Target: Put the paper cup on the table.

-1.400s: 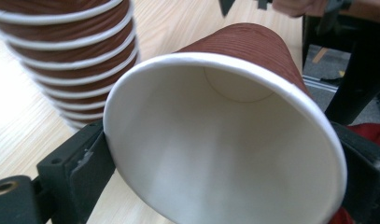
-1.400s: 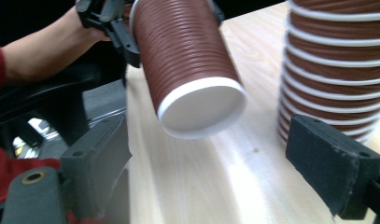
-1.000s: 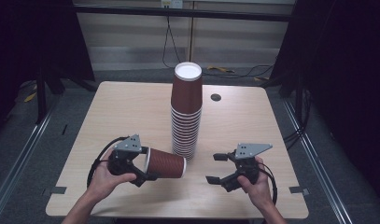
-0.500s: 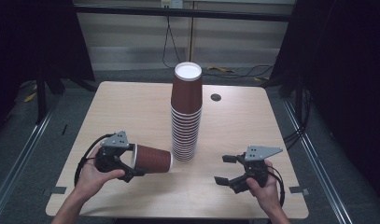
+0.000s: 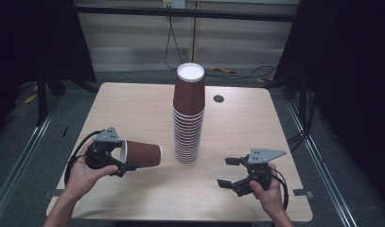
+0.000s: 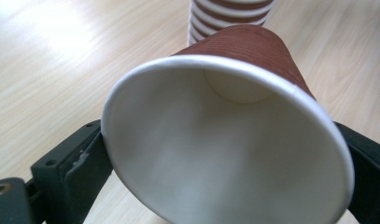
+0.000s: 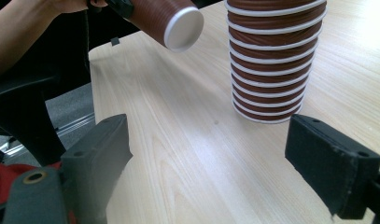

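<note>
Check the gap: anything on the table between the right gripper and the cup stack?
Nothing: bare wood between the right gripper and the cup stack, per the high view and the right gripper view.

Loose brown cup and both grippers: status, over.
Left gripper clamped on the brown cup at its rim, cup lying sideways, jaws just easing wider. Right gripper open, empty. Cup stack upright at table centre, right of the held cup.
</note>
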`<action>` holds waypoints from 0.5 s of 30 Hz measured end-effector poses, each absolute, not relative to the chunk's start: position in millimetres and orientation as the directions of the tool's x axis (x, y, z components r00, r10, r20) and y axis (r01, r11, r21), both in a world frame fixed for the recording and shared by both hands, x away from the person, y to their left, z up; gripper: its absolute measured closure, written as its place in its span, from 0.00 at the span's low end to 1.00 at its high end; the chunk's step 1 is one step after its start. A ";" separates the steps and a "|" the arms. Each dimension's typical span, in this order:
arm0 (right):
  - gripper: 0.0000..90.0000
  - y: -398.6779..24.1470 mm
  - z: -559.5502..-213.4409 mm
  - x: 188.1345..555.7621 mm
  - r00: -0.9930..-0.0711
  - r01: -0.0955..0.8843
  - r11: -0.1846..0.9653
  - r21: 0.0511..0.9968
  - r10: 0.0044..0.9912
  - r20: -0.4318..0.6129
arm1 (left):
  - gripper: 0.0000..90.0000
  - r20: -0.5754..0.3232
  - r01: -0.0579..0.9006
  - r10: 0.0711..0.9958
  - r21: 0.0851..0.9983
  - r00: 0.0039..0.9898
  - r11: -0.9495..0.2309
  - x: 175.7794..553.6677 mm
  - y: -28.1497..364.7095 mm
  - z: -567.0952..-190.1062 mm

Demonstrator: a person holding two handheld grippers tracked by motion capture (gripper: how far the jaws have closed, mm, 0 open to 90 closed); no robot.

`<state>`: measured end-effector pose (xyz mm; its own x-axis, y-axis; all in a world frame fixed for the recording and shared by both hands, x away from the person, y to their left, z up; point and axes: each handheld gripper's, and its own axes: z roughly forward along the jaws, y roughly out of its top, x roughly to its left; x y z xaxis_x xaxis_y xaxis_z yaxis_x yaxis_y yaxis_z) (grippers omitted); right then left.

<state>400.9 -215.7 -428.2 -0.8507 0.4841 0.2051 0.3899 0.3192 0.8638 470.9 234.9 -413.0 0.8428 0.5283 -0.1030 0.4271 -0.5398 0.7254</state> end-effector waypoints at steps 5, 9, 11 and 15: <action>0.15 -215.4 -428.5 401.1 -0.853 0.386 0.326 0.863 0.482 0.199 | 0.04 -0.091 0.435 0.531 0.696 0.842 -0.571 479.1 234.7 -413.7; 0.15 -217.0 -428.3 401.0 -0.851 0.388 0.321 0.864 0.485 0.202 | 0.06 -0.068 0.438 0.540 0.673 0.839 -0.596 485.0 234.0 -412.1; 0.15 -217.0 -428.6 401.2 -0.850 0.389 0.322 0.863 0.487 0.201 | 0.06 -0.059 0.438 0.546 0.671 0.836 -0.598 488.2 234.6 -410.7; 0.15 -216.8 -428.5 401.2 -0.850 0.389 0.323 0.863 0.487 0.200 | 0.06 -0.058 0.466 0.570 0.646 0.820 -0.605 495.8 236.0 -410.3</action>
<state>401.2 -216.8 -428.5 -0.8499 0.4874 0.2001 0.3886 0.3232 0.8629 495.8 236.0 -410.3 0.8195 0.5701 -0.0581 0.4663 -0.6045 0.6458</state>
